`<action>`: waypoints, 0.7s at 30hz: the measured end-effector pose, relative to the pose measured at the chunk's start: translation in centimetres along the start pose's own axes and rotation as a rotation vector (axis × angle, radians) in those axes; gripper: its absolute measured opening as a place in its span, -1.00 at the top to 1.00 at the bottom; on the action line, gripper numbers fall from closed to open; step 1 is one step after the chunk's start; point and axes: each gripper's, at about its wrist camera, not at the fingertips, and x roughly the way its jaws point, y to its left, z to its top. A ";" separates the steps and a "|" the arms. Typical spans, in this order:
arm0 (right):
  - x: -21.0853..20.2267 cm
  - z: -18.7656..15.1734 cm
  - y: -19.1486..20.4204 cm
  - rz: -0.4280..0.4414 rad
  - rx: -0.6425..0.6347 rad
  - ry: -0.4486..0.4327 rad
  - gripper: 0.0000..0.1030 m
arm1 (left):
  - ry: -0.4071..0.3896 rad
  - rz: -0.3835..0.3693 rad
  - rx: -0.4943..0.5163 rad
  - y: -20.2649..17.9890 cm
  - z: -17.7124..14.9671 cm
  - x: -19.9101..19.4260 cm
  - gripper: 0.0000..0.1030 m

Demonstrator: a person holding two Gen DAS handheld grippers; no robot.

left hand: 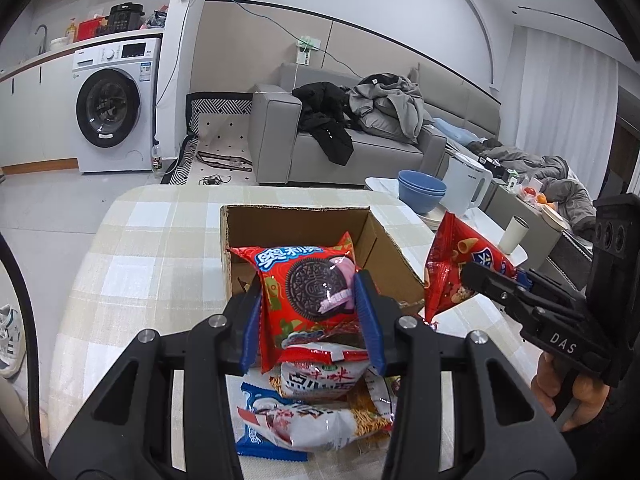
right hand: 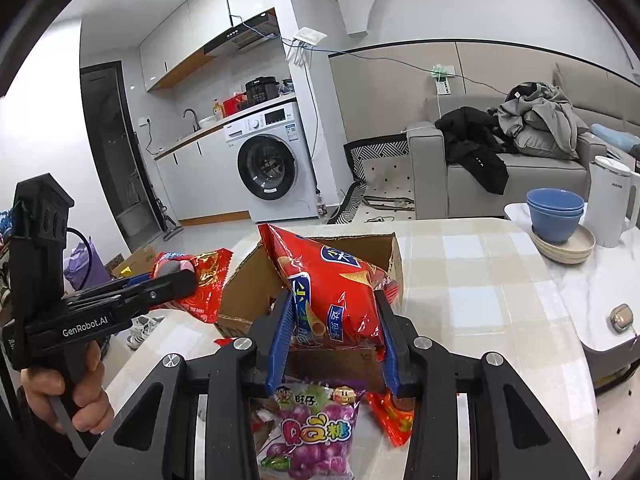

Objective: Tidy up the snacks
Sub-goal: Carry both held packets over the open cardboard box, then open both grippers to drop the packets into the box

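Note:
My left gripper [left hand: 310, 294] is shut on a red Oreo cookie packet [left hand: 308, 276], held upright above the near wall of an open cardboard box [left hand: 296, 232]. My right gripper [right hand: 334, 300] is shut on a red chip bag [right hand: 332, 276], lifted over the same box [right hand: 240, 300]. Each wrist view shows the other gripper from the side: the right gripper [left hand: 474, 276] with the chip bag [left hand: 452, 264], the left gripper [right hand: 180, 280] with the Oreo packet [right hand: 204, 280]. Loose noodle snack packets [left hand: 320, 380] and a purple candy packet [right hand: 312, 432] lie on the checked table below.
Stacked blue bowls [right hand: 554, 216] on plates, a white kettle [right hand: 610, 204] and a small earbud case [right hand: 620, 316] stand on the marble side to the right. A cup [left hand: 514, 234] stands there too. A grey sofa [left hand: 340, 152] with clothes is behind.

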 end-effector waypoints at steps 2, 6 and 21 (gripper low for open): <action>0.4 0.0 0.0 0.000 -0.001 0.005 0.25 | 0.003 0.008 0.000 0.1 0.4 0.9 0.25; 1.3 0.3 -0.1 -0.005 -0.010 0.014 0.25 | 0.015 0.016 -0.002 0.5 0.6 2.8 0.25; 5.0 0.4 -0.3 -0.038 -0.041 0.056 0.25 | 0.062 0.033 -0.024 2.6 0.4 8.9 0.25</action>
